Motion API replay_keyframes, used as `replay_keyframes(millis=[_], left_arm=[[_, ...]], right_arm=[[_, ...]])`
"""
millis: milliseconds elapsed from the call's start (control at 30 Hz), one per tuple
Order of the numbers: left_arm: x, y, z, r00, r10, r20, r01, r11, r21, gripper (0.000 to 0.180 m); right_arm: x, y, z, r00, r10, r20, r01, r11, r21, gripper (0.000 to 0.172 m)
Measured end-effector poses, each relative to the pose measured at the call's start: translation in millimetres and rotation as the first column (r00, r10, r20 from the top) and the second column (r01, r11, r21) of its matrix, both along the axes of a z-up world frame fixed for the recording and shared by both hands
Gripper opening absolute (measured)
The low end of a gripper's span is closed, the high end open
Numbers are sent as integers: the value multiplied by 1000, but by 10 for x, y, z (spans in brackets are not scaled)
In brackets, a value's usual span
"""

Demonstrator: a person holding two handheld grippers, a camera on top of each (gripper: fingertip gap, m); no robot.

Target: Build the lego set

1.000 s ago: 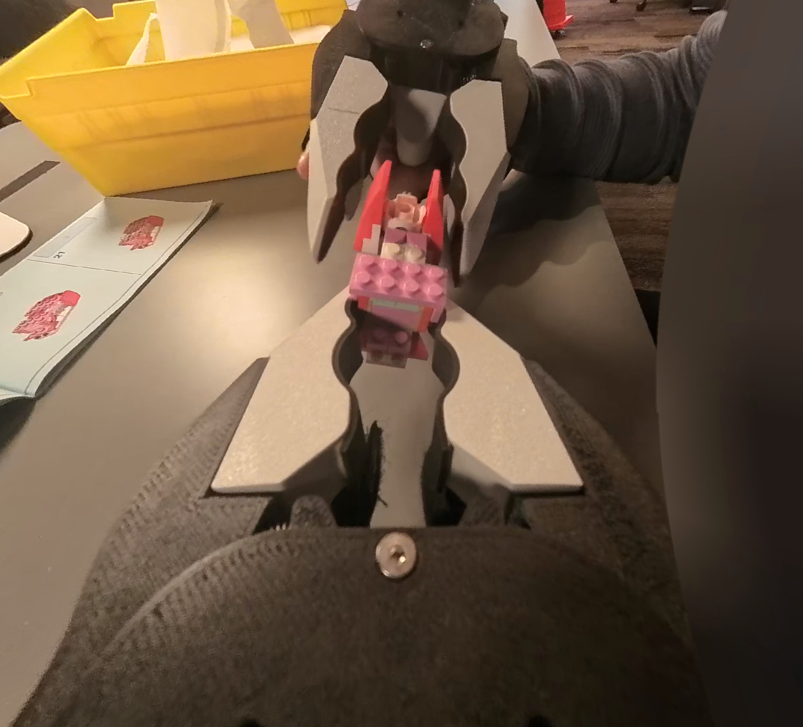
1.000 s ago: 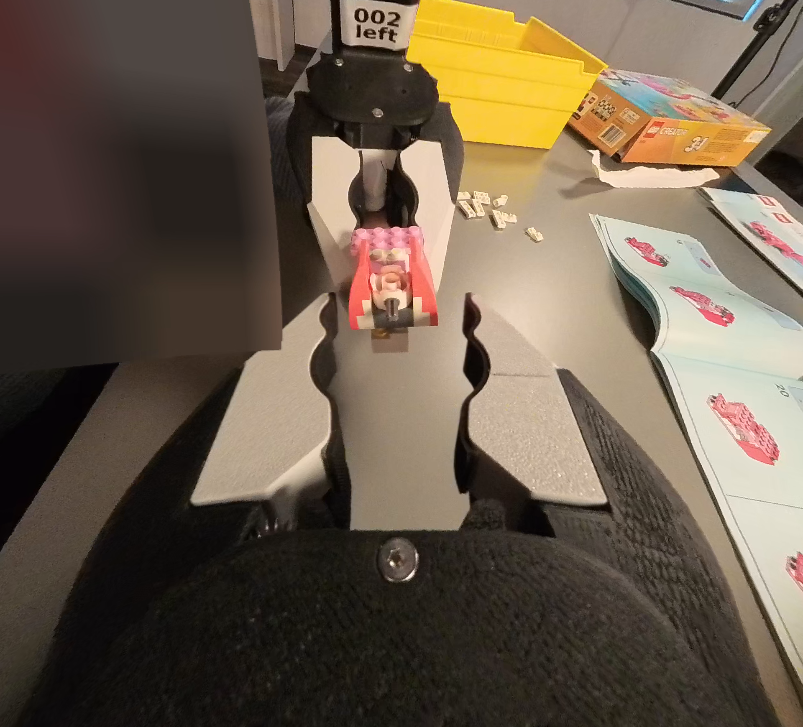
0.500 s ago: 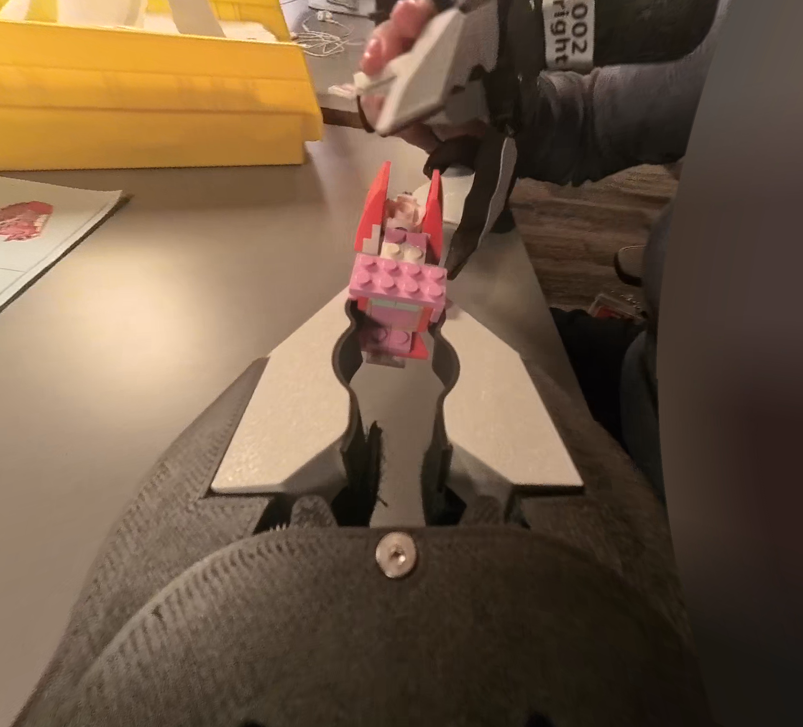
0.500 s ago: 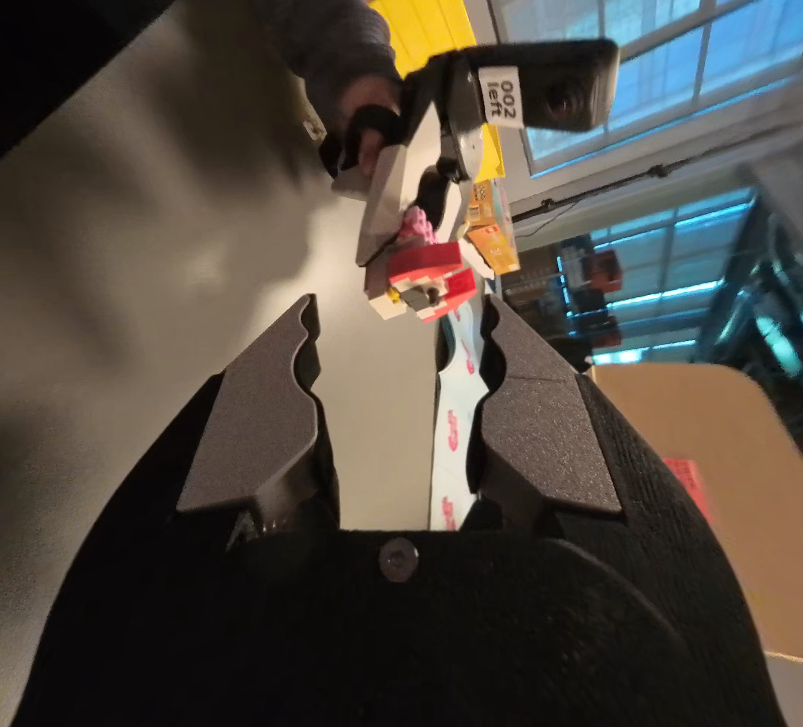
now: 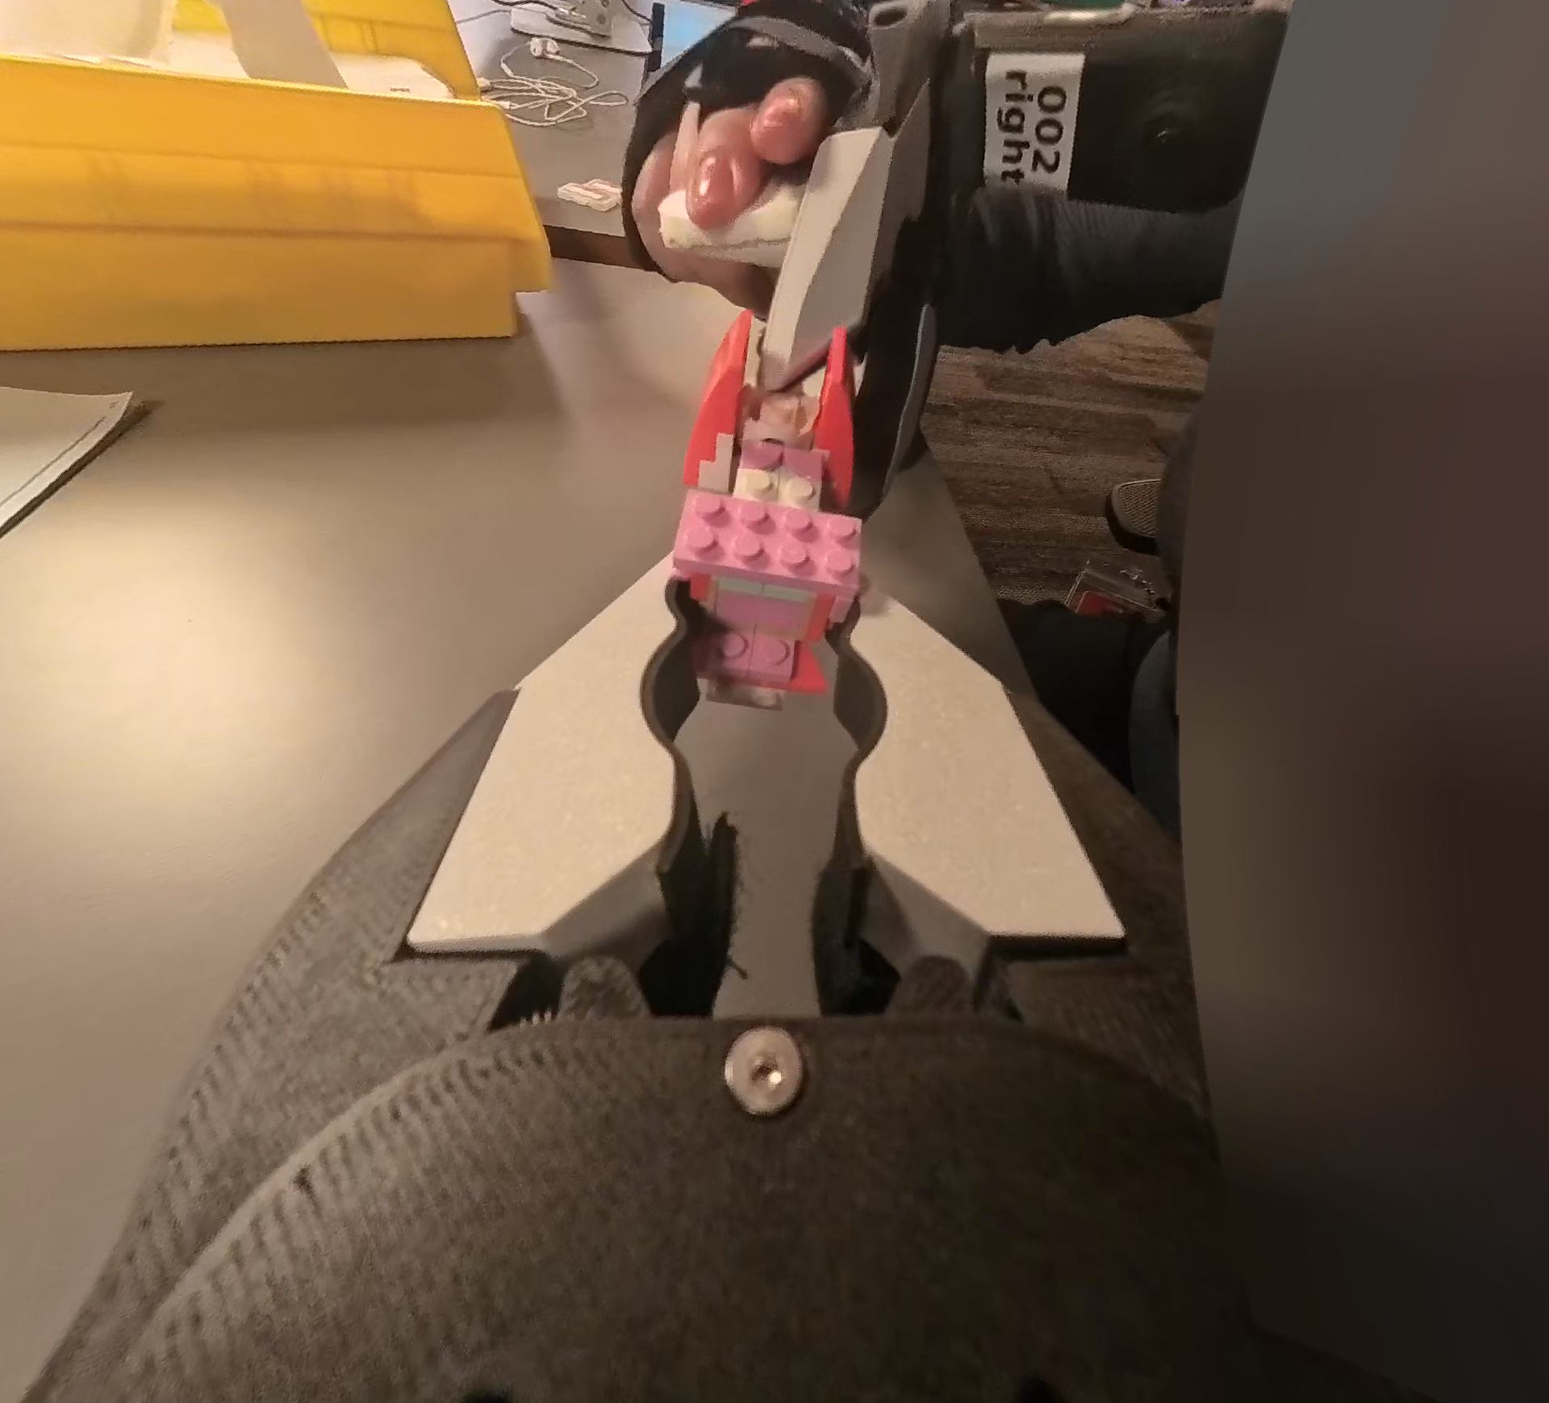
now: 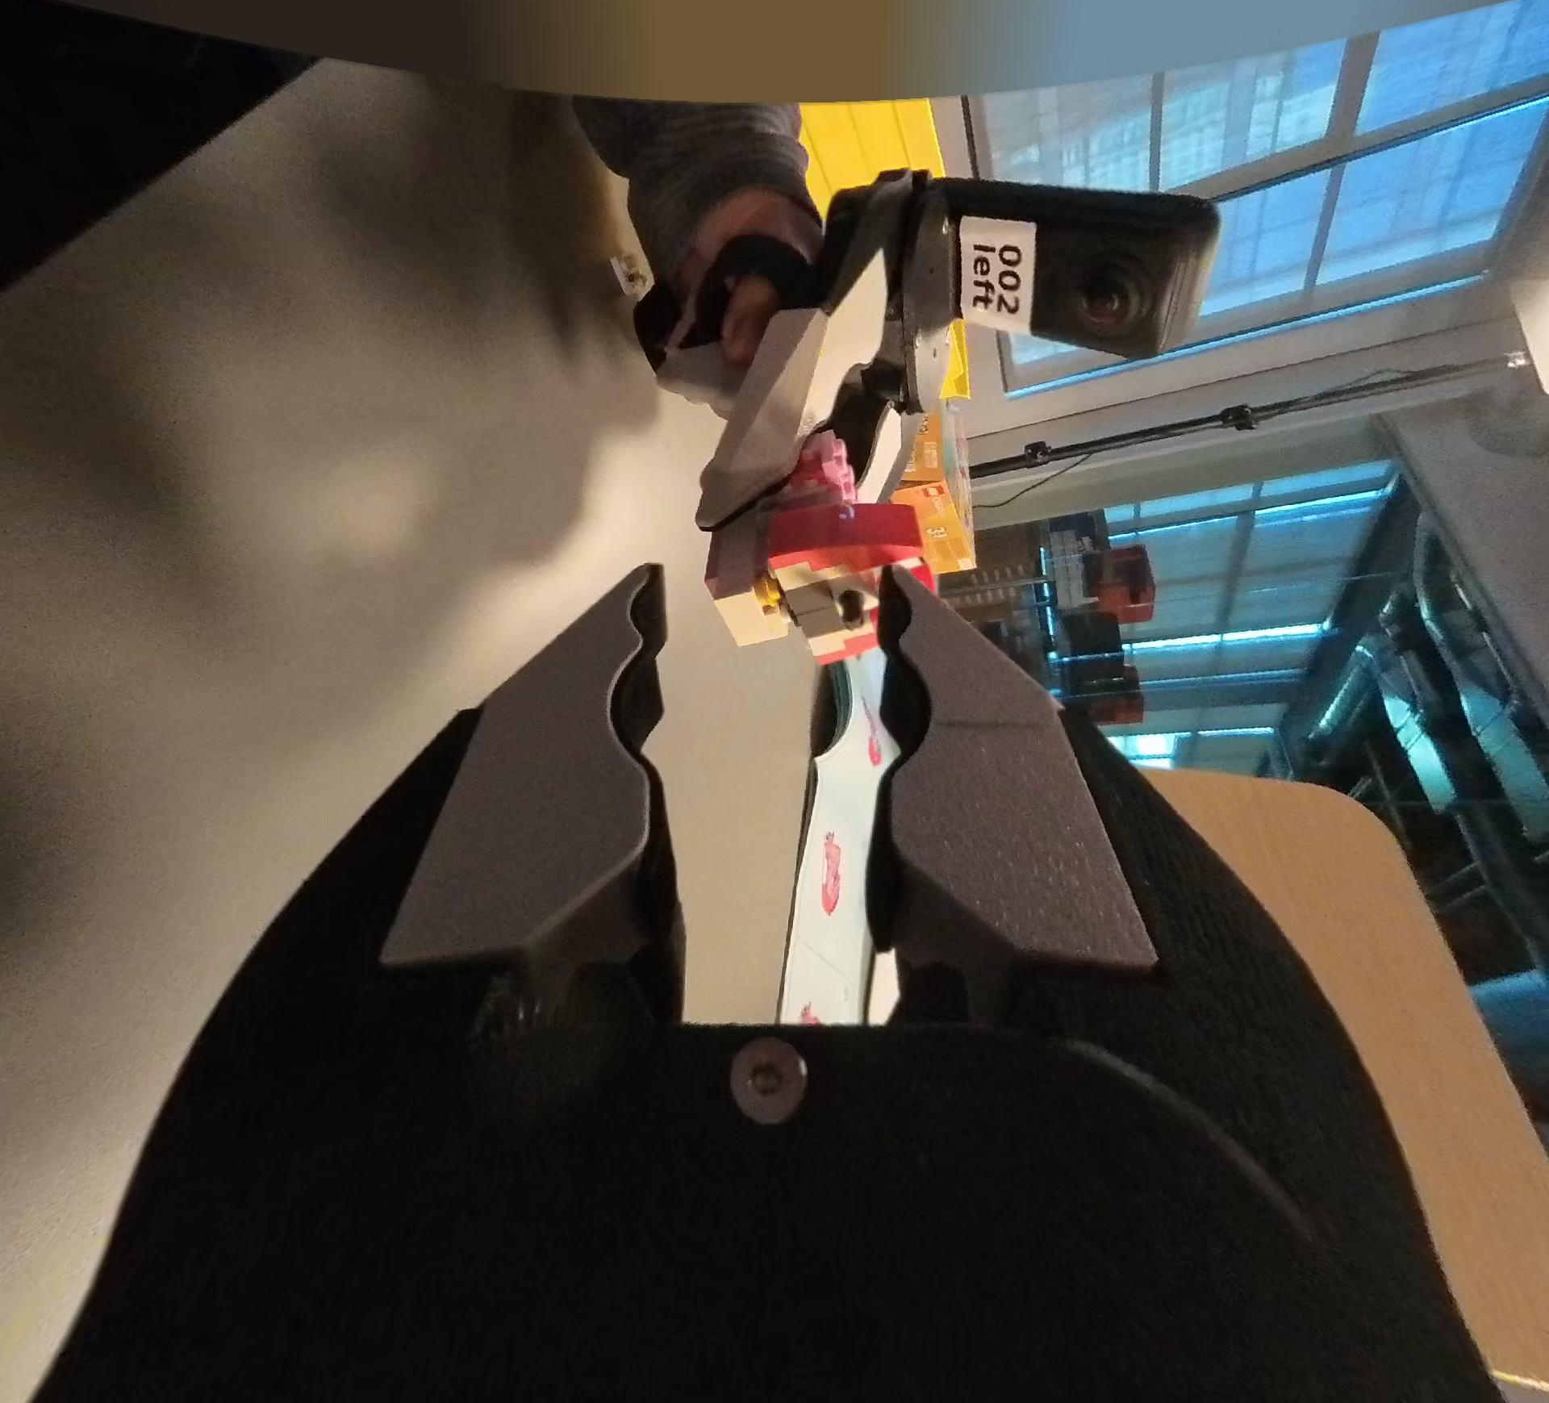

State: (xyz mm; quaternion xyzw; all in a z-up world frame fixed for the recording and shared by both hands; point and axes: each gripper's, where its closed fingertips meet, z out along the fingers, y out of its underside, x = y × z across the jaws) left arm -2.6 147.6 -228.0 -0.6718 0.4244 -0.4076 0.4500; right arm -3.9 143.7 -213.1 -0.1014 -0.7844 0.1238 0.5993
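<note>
Pink, red and white bricks make up the small brick model [image 5: 767,575] that is gripped at its rear end by the left hand-held gripper [image 5: 764,638], both grey fingers pressed against its sides. The model is held above the grey tabletop [image 5: 293,608], pointing away from the camera. At its far end, between the two red fins, one fingertip of the right hand-held gripper [image 6: 769,608] is seen, turned on its side; its jaws stand apart, one fingertip at the model's red and white front, the other clear of it. A person's hand [image 5: 729,164] is wrapped round that gripper. A yellow bin [image 5: 251,189] with white bags stands on the tabletop to the left, and an instruction booklet [image 6: 838,843] lies beyond the right gripper.
</note>
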Motion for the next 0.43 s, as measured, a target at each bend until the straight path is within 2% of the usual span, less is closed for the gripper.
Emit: replay_keyframes(millis=[200, 433], left_arm=[[-2, -22, 19, 999, -23, 47, 26, 999, -48, 27], [-36, -32, 24, 991, -50, 124, 70, 984, -164, 27]], right_arm=[[-38, 7, 51, 1000, -12, -14, 12, 1000, 12, 41], [-83, 9, 64, 998, -20, 61, 21, 1000, -23, 39]])
